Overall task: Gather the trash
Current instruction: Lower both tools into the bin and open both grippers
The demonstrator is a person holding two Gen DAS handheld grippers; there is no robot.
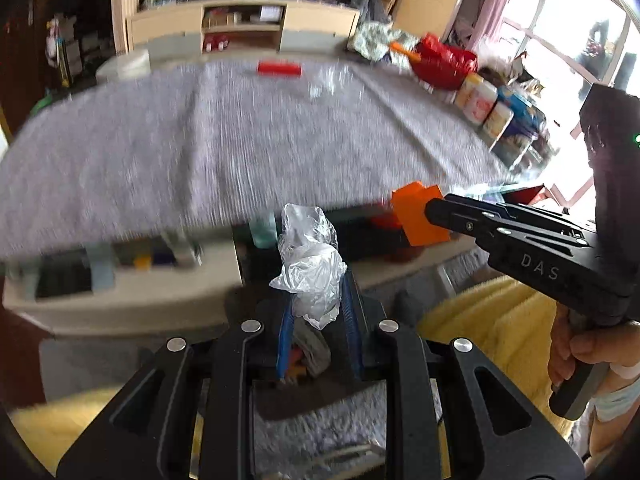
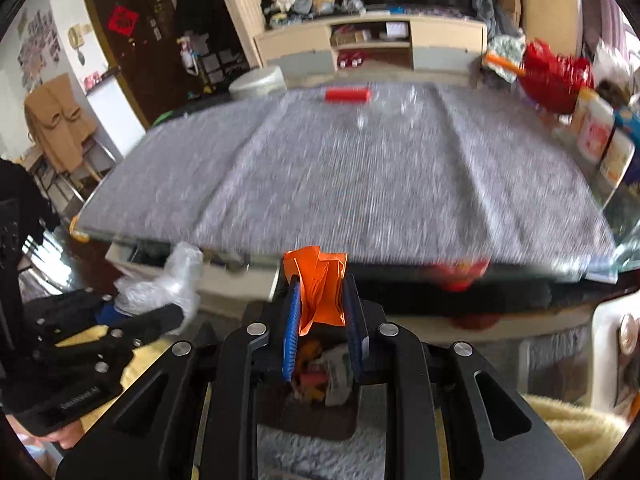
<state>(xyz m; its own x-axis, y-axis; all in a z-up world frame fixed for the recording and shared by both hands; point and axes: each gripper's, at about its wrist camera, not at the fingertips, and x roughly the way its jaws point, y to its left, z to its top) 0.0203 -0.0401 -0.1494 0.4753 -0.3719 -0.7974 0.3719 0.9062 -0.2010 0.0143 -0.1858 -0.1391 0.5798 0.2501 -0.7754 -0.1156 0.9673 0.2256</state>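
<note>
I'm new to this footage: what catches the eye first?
Each gripper grips trash: the left gripper holds crumpled clear plastic, the right gripper folded orange paper. Beyond both lies a grey-clothed table with a red block at its far edge.

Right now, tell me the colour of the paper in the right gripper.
Bright orange paper, crumpled between the right gripper fingers; clearest in the right wrist view.
</note>
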